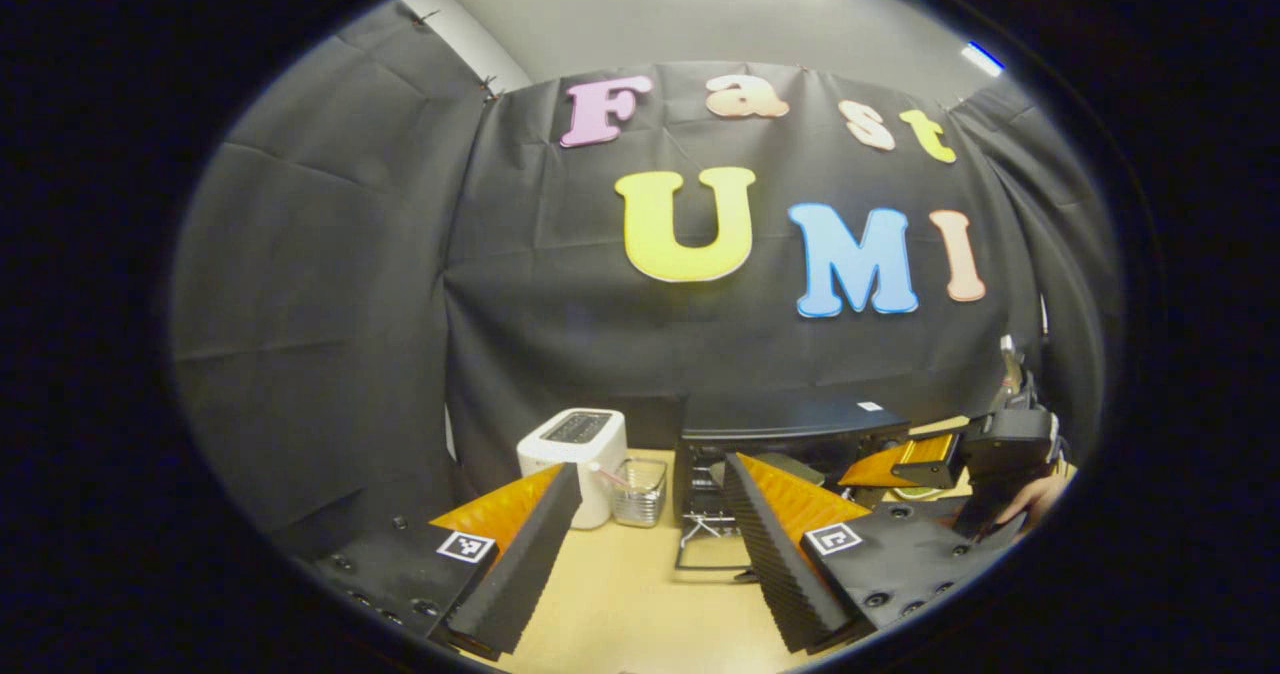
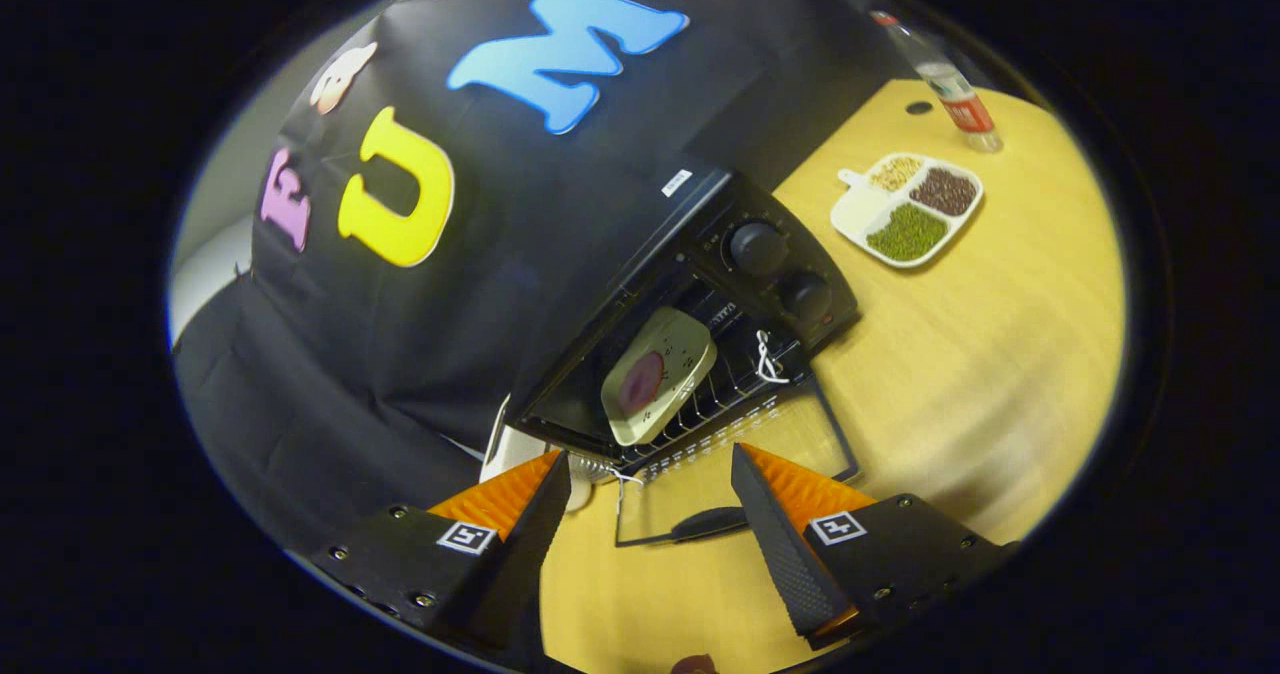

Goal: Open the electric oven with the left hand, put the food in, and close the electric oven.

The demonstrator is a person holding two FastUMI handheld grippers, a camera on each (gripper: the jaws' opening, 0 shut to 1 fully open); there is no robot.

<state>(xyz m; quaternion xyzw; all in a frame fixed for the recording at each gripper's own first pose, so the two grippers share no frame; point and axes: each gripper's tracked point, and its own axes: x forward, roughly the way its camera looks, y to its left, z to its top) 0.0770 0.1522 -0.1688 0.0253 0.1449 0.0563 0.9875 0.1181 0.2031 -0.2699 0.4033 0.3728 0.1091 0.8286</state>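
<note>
Right gripper view: electric oven (image 2: 700,284) stands at the back edge of the wooden desk (image 2: 1000,354), against the black cloth wall. Its glass door (image 2: 740,474) is folded down flat onto the desk, handle (image 2: 710,524) toward the camera. Inside, on the wire rack (image 2: 730,404), sits a pale plate (image 2: 660,374) with a dark reddish round piece of food (image 2: 641,382) on it. Right gripper (image 2: 650,514) hangs just in front of the open door, fingers apart, nothing between them. Divided dish (image 2: 908,209) with three heaps of grains lies toward the desk's far side, a bottle (image 2: 950,84) beyond it.

Left gripper view: left gripper (image 1: 650,524) held above the desk, fingers spread, empty. White toaster (image 1: 575,464) and a small clear container (image 1: 640,491) stand at the back edge, left of the oven. The other gripper (image 1: 930,464) shows at right, near the oven's front.
</note>
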